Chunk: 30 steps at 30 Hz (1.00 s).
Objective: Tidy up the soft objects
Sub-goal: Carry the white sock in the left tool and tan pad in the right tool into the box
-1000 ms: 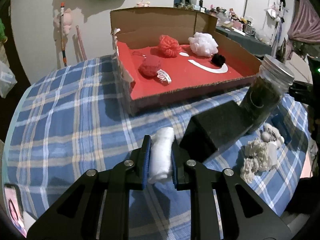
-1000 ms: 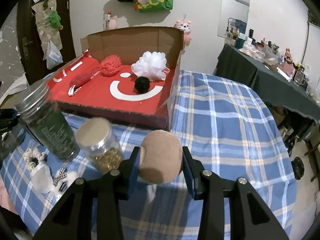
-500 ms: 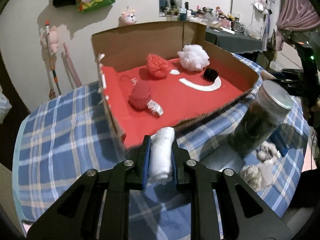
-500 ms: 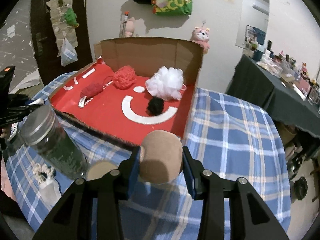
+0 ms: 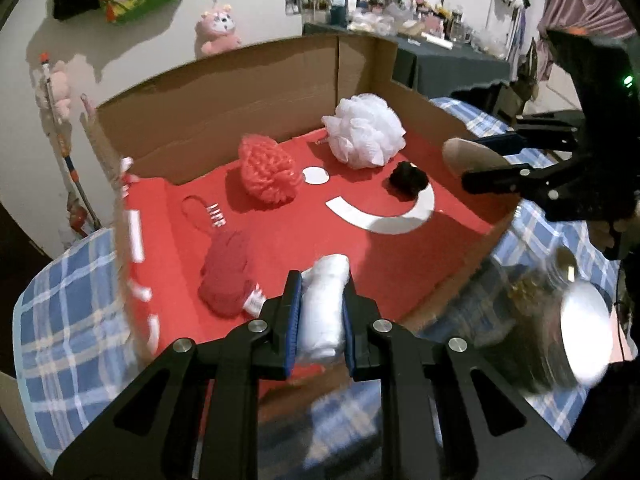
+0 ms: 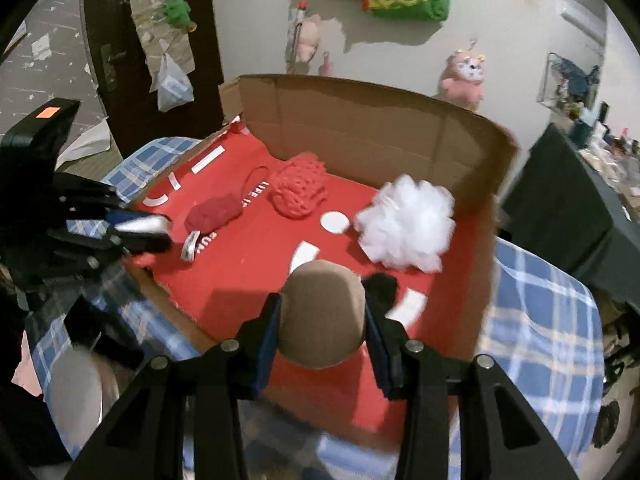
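white roll (image 5: 323, 312): your left gripper (image 5: 320, 316) is pinching it between both pads, over the near edge of the box's red floor.
tan sponge (image 6: 322, 314): clamped in your right gripper (image 6: 323, 320), rounded end pointing forward, above the near right part of the box floor.
cardboard box (image 6: 360, 120): open-topped, red lining with white marks, tall brown back wall; it sits on the tabletop (image 6: 540, 320) with its blue plaid cloth.
white pouf (image 6: 406, 226): lying on the red floor at the back right, near the right wall.
coral pouf (image 6: 298, 190): at the back centre, left of the white pouf and apart from it.
dark red pouf (image 6: 214, 214): left of centre, a white tag at its near end.
black pompom (image 6: 382, 286): just beside the tan sponge on its right; you cannot tell whether they touch.
jars (image 5: 560, 328): blurred, outside the box by its near right corner.
wall: a pink plush (image 6: 464, 76) hangs behind the box.
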Each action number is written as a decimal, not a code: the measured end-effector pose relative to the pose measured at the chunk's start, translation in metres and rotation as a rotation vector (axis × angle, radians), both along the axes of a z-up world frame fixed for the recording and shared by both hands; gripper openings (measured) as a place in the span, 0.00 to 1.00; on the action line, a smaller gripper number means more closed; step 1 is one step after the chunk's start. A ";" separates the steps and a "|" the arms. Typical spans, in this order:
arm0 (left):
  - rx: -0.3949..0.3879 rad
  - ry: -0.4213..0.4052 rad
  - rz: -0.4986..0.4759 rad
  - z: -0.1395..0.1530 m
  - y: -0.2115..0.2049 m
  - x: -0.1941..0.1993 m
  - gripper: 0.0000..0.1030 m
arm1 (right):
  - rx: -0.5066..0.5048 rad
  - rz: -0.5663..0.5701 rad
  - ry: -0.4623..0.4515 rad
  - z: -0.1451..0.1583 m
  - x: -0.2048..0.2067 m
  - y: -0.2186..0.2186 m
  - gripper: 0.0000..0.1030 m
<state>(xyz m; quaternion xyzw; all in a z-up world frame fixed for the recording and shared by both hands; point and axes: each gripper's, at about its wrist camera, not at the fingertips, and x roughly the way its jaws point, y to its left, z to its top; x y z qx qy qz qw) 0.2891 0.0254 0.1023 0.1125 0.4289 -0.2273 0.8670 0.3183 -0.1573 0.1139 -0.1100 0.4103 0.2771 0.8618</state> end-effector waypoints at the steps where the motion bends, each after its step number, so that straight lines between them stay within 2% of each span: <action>1: 0.009 0.012 -0.001 -0.003 -0.005 0.008 0.16 | -0.005 0.007 0.010 -0.002 0.006 0.006 0.41; 8: 0.097 0.084 -0.004 -0.028 -0.029 0.057 0.16 | -0.084 0.026 0.101 -0.031 0.057 0.045 0.41; 12: 0.128 0.107 -0.006 -0.039 -0.036 0.074 0.16 | -0.087 0.037 0.156 -0.045 0.075 0.055 0.41; 23: 0.180 0.129 -0.024 -0.052 -0.049 0.093 0.16 | -0.103 0.059 0.207 -0.059 0.089 0.065 0.42; 30: 0.180 0.141 -0.013 -0.055 -0.050 0.100 0.16 | -0.095 0.044 0.221 -0.064 0.095 0.066 0.45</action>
